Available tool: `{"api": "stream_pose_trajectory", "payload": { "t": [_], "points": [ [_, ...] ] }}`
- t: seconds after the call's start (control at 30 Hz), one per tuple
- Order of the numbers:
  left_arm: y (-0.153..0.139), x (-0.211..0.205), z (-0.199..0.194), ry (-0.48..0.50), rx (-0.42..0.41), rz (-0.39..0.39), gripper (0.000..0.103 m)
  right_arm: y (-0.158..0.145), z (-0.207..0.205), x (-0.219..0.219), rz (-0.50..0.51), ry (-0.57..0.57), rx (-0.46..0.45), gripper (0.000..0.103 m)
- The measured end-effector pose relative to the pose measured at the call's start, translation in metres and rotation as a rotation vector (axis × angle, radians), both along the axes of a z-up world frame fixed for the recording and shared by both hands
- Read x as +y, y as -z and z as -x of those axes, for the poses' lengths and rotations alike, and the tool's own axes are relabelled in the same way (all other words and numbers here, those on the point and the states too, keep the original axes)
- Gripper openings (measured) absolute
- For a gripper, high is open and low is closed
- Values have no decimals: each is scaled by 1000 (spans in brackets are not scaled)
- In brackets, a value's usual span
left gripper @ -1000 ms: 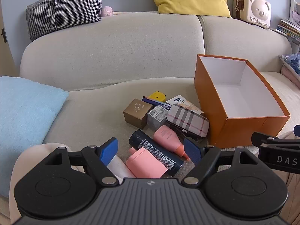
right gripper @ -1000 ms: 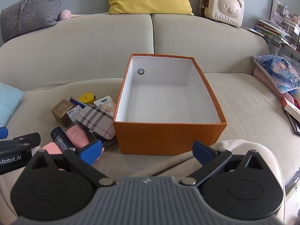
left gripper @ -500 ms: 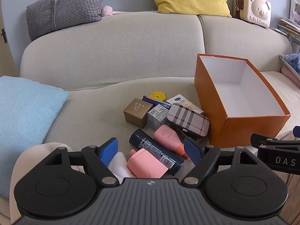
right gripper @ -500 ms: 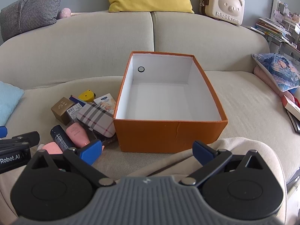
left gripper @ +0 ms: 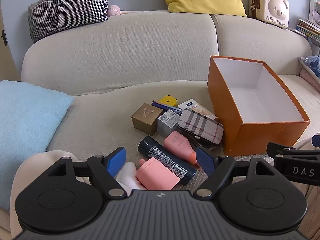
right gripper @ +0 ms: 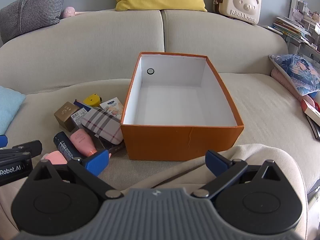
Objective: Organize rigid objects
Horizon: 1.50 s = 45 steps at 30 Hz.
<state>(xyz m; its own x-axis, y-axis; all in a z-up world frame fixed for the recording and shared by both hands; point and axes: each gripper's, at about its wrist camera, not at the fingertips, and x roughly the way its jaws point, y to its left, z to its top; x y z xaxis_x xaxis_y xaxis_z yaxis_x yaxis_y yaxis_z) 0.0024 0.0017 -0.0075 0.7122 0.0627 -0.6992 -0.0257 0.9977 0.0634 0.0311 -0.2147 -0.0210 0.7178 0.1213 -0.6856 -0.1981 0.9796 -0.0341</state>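
**Operator:** Fingers, both grippers: spread wide, nothing between them. I log the left gripper (left gripper: 161, 161) hanging low over the near end of the pile, the right gripper (right gripper: 157, 163) facing the orange box (right gripper: 181, 140) from its near wall.

**Checker:** Change since a second ago?

**Operator:** Slight. In my right view the box sits a little lower and closer; the left view has barely shifted. Nothing moved, nothing gripped. I judge the task unstarted.

**Checker:** Stock?

**Operator:** All on the sofa seat (left gripper: 96, 120), just left of the box: pink case (left gripper: 157, 175), black tube (left gripper: 167, 160) touching it, pink bottle (left gripper: 179, 146), plaid case (left gripper: 201, 126) close by the box wall, gold box (left gripper: 147, 118), grey carton (left gripper: 169, 120), yellow item (left gripper: 168, 101), white sachet (left gripper: 193, 106). Box holds nothing.

**Checker:** View differences?

**Operator:** Right view alone shows the whole white box floor and a round eyelet (right gripper: 150, 71) on the far wall. Left view alone shows the pink case whole, directly between my fingers, which I judge the likely first pick.
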Motion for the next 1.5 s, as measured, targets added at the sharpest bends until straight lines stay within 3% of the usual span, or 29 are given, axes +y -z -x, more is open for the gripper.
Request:
{"api": "stream_pose_trajectory", "payload": {
  "t": [0.77, 0.83, 0.9, 1.0, 1.1, 1.17, 1.23, 1.33, 1.5],
  "points": [
    [5, 4, -1, -18, 22, 18, 93, 2, 0, 2, -1, -10, 3, 102],
    [10, 10, -7, 27, 61, 65, 90, 5, -1, 6, -16, -36, 12, 102],
    [17, 16, -14, 63, 106, 119, 78, 9, -4, 11, -42, -75, 23, 101],
    [26, 23, -19, 85, 161, 171, 65, 17, -11, 21, -71, -130, 58, 76],
    [36, 31, -26, 72, 215, 205, 52, 27, -19, 33, -95, -171, 102, 74],
    [43, 37, -33, 51, 254, 217, 40, 32, -25, 42, -80, -212, 112, 63],
    [48, 40, -40, 34, 283, 224, 37, 40, -30, 52, -75, -255, 136, 48],
    [56, 43, -52, 12, 327, 221, 36, 52, -40, 63, -90, -309, 194, 35],
    [70, 43, -72, -23, 380, 203, 36, 71, -55, 79, -99, -365, 264, 27]
  ]
}}
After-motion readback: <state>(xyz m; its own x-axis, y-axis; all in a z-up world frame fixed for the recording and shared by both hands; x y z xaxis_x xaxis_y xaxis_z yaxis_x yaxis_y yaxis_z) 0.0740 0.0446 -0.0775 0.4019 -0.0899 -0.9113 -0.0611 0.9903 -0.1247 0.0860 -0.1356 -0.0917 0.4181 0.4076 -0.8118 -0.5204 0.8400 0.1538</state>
